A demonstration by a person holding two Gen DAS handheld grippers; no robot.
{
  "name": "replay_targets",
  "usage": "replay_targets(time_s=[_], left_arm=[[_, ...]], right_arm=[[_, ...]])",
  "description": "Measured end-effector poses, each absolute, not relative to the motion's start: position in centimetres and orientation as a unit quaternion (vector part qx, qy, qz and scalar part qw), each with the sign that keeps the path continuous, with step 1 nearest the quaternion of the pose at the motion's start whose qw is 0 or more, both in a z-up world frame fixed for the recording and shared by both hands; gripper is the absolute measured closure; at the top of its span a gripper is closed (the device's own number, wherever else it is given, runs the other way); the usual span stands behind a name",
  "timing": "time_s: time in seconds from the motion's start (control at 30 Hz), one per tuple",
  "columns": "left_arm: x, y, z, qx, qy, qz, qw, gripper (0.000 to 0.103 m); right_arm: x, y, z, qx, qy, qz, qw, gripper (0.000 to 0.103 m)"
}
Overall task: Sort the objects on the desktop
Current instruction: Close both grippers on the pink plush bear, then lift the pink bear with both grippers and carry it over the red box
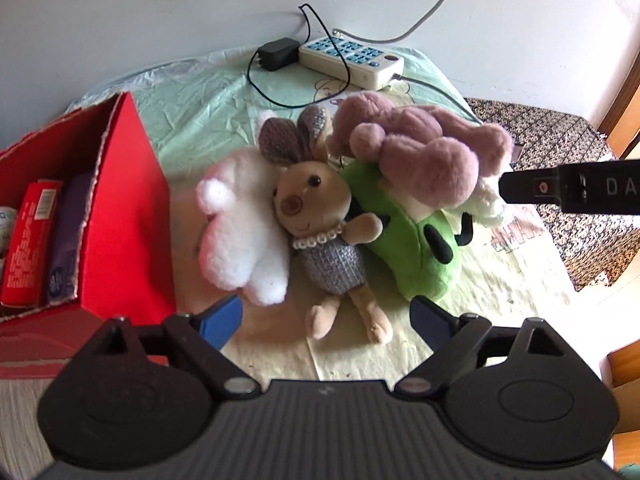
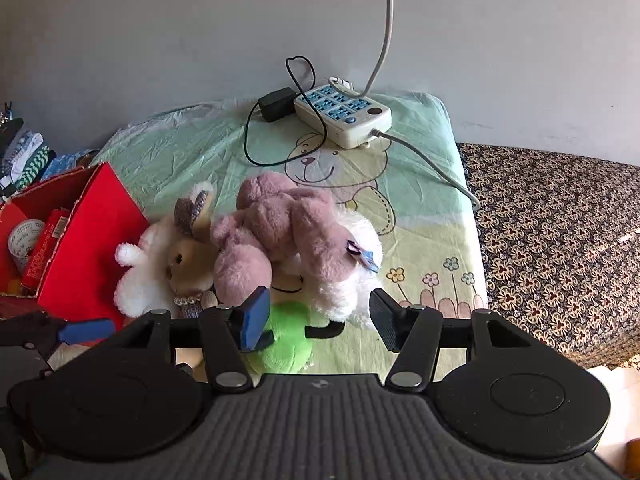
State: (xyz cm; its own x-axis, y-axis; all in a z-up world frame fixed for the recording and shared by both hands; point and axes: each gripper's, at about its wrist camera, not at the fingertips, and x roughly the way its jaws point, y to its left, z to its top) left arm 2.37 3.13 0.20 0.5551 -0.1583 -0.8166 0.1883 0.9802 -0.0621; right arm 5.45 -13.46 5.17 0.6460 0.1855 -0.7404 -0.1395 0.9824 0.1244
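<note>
The left gripper (image 1: 326, 316) hangs with its blue pads spread wide and nothing between them, just above the feet of the brown rabbit doll (image 1: 320, 216). The right gripper (image 2: 318, 316) is partly spread and empty too, poised over the green plush (image 2: 286, 342).

Taking the red box (image 1: 128, 216) as landmark: a white plush (image 1: 244, 224) lies just beside its near wall, the rabbit doll touches that plush on the far side from the box, then comes the green plush, with a mauve plush (image 1: 420, 152) piled on top — all on the cloth-covered surface (image 1: 200, 112). A power strip (image 1: 352, 58) sits well beyond the pile, by the wall.

The rabbit doll looks light, soft and squashy, unlikely to slip or break; its knitted torso seems the best place to pinch, since a limb or ear would probably let it dangle. In the left wrist view its long axis runs nearly straight away from the left gripper — feet toward the gripper, ears toward the power strip, face up.
</note>
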Motion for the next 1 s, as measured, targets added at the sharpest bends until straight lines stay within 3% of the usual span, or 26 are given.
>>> replay_targets(time_s=[0.2,0.33,0.47,0.53,0.57,0.63,0.8,0.87,1.0], left_arm=[[4.2,4.0,2.7,-0.026,0.419,-0.13,0.898,0.01],[5.8,2.8,3.9,-0.057,0.398,-0.176,0.898,0.003],[7.6,1.3,3.0,-0.066,0.416,-0.195,0.886,0.003],[8.5,1.1,2.0,-0.071,0.433,-0.189,0.879,0.004],[9.0,1.0,1.5,-0.074,0.441,-0.186,0.875,0.014],[9.9,1.0,0.6,-0.08,0.458,-0.185,0.866,0.028],[10.6,1.2,-0.2,-0.086,0.466,-0.195,0.859,0.044],[10.0,1.0,0.2,-0.074,0.46,-0.2,0.862,0.066],[8.8,0.9,0.9,-0.06,0.454,-0.207,0.865,0.07]], right_arm=[[8.8,-14.1,5.9,0.023,0.372,0.058,0.926,0.043],[11.3,-15.5,4.5,0.044,0.394,0.069,0.915,0.036],[12.2,-15.6,3.0,0.034,0.417,0.104,0.902,0.035],[12.3,-15.9,2.3,0.048,0.43,0.117,0.894,0.04],[12.3,-16.1,2.1,0.061,0.433,0.123,0.891,0.044],[12.0,-16.8,1.7,0.102,0.435,0.146,0.883,0.069],[11.0,-17.2,2.0,0.133,0.42,0.165,0.882,0.074],[10.5,-17.3,2.4,0.141,0.412,0.168,0.884,0.075],[9.0,-17.4,3.2,0.157,0.405,0.178,0.883,0.075]])
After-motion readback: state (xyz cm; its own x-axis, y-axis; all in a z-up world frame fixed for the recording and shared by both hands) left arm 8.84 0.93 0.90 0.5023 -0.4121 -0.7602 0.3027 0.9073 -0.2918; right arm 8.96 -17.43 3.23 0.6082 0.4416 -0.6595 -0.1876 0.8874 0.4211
